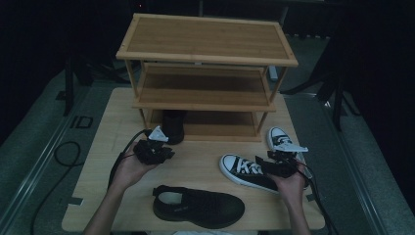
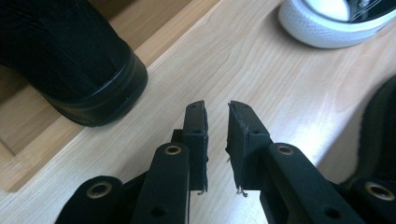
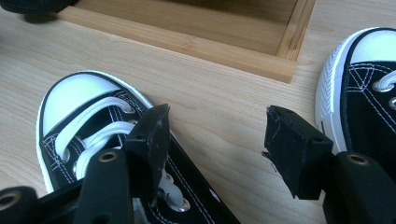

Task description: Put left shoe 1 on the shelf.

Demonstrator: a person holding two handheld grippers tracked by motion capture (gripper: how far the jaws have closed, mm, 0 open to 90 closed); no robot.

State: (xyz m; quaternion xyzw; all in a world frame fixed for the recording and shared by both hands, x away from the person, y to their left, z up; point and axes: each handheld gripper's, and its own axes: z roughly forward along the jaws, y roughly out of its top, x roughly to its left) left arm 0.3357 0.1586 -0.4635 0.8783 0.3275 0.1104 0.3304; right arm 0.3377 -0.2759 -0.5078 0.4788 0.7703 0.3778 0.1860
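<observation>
- The left gripper (image 1: 159,142) is hovering left of centre in the high view, its jaws slightly parted and grasping nothing.
- A black shoe (image 1: 173,126) is sitting just above it, on the bottom shelf of the wooden rack (image 1: 205,54).
- The right gripper (image 1: 274,164) is hanging released at lower right, over a black-and-white sneaker (image 1: 244,169).
</observation>
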